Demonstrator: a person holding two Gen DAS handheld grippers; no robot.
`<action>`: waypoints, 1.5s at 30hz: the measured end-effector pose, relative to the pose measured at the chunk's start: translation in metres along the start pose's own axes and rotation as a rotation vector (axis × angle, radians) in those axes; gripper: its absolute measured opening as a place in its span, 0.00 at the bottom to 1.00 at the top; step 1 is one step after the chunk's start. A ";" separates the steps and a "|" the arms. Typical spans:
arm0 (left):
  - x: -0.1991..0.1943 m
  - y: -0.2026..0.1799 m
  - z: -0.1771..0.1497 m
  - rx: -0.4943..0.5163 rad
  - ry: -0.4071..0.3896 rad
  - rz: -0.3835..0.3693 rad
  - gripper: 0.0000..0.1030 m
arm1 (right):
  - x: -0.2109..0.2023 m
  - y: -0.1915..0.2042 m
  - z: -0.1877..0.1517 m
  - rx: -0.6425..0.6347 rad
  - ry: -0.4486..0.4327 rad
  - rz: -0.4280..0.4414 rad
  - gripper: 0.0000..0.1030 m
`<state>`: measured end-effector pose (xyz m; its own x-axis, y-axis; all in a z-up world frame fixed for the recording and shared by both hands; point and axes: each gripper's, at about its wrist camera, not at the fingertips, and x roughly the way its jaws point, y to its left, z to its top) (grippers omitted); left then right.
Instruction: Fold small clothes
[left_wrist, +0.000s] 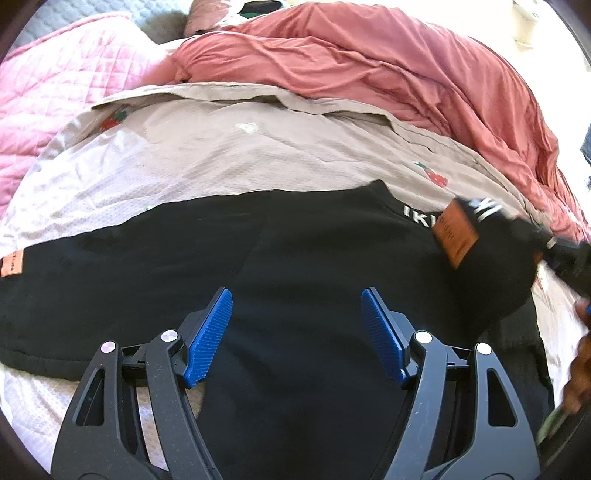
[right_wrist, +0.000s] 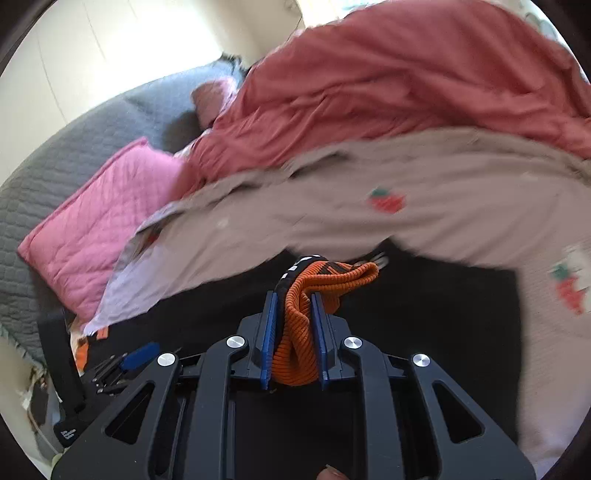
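Right tool (right_wrist: 293, 295) clamping orange cuff (right_wrist: 295, 350), left tool (left_wrist: 296, 299) open

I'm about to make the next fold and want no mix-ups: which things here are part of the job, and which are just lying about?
In the job:
- black garment
- its orange ribbed edge, clamped in the right hand-held gripper
- left hand-held gripper, open

Lying about:
- red duvet
- pink quilted pillow
- strawberry-print sheet
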<state>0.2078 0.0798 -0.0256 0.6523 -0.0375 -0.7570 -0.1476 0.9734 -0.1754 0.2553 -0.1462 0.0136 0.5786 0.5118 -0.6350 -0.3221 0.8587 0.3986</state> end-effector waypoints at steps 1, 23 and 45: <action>0.000 0.004 0.001 -0.015 0.001 -0.002 0.63 | 0.007 0.005 -0.004 -0.010 0.014 0.009 0.17; 0.014 -0.049 0.003 0.115 -0.008 -0.137 0.55 | -0.039 -0.079 -0.031 0.057 -0.020 -0.221 0.64; -0.009 -0.035 0.004 0.111 -0.068 -0.039 0.07 | -0.052 -0.108 -0.046 0.162 -0.035 -0.290 0.68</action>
<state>0.2096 0.0468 -0.0102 0.7056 -0.0644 -0.7057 -0.0405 0.9906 -0.1309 0.2252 -0.2648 -0.0268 0.6548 0.2428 -0.7157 -0.0187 0.9519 0.3058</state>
